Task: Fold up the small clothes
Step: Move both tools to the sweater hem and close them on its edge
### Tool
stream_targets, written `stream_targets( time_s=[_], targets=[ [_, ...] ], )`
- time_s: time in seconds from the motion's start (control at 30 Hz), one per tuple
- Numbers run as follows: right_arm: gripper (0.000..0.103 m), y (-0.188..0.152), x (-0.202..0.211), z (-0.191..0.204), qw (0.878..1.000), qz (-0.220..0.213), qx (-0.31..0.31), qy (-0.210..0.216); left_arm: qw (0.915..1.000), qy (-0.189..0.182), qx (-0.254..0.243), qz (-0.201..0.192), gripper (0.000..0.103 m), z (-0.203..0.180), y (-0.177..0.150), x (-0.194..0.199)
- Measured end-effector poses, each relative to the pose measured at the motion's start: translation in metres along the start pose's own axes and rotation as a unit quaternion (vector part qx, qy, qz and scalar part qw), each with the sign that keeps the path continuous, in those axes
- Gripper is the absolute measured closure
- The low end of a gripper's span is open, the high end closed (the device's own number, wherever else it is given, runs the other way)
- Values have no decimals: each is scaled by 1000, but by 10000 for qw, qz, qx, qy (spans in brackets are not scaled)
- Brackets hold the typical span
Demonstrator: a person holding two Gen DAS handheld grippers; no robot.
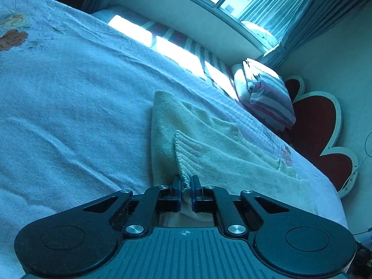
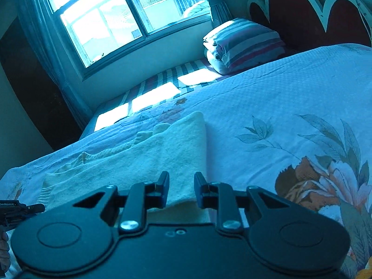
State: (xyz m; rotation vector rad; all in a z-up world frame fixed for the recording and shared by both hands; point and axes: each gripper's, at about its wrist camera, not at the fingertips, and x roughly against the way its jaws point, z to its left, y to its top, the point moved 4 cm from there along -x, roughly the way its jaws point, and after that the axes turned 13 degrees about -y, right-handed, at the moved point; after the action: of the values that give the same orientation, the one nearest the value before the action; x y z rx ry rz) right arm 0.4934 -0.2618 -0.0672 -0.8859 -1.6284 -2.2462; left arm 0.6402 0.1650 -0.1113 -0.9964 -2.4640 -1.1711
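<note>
A small cream knitted garment [image 1: 209, 144] lies partly folded on the bed, with a ribbed cuff [image 1: 186, 155] running down toward me. My left gripper [image 1: 186, 182] is shut on the near end of that ribbed cuff. In the right wrist view the same cream garment [image 2: 151, 155] lies flat on the floral bedspread. Low over its near edge my right gripper [image 2: 181, 179] stands open, the jaws a hand's width apart, and the cloth lies under them, not pinched. The other gripper's black body [image 2: 16, 209] shows at the left edge of that view.
The bed is covered by a pale bedspread [image 1: 69, 93] printed with flowers [image 2: 325, 181]. A striped pillow [image 1: 267, 93] lies at the head by a red scalloped headboard [image 1: 318, 125]. A window [image 2: 111, 18] with curtains stands beyond the bed's far side.
</note>
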Motion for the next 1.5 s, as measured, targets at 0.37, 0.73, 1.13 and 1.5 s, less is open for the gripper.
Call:
stream_targets(
  time_s=[0.37,0.73,1.13,1.5],
  targets=[
    [93,-3,-22,5,9944,259,964,-343,9972,460,-477,-357,98,2,-3,17],
    [90,67,-73,19,9947,-242,979,-195,9849,873,-1492,6,81,-14,39,-33],
    [82,49,-66,19,9905,32,1373,19,9671,1031,-2320,128,76,-23,19,-10],
    [78,8,-41,8,9851,495,1638,-170,9544,1371,-2601,514,69,-43,9,-5]
  ],
)
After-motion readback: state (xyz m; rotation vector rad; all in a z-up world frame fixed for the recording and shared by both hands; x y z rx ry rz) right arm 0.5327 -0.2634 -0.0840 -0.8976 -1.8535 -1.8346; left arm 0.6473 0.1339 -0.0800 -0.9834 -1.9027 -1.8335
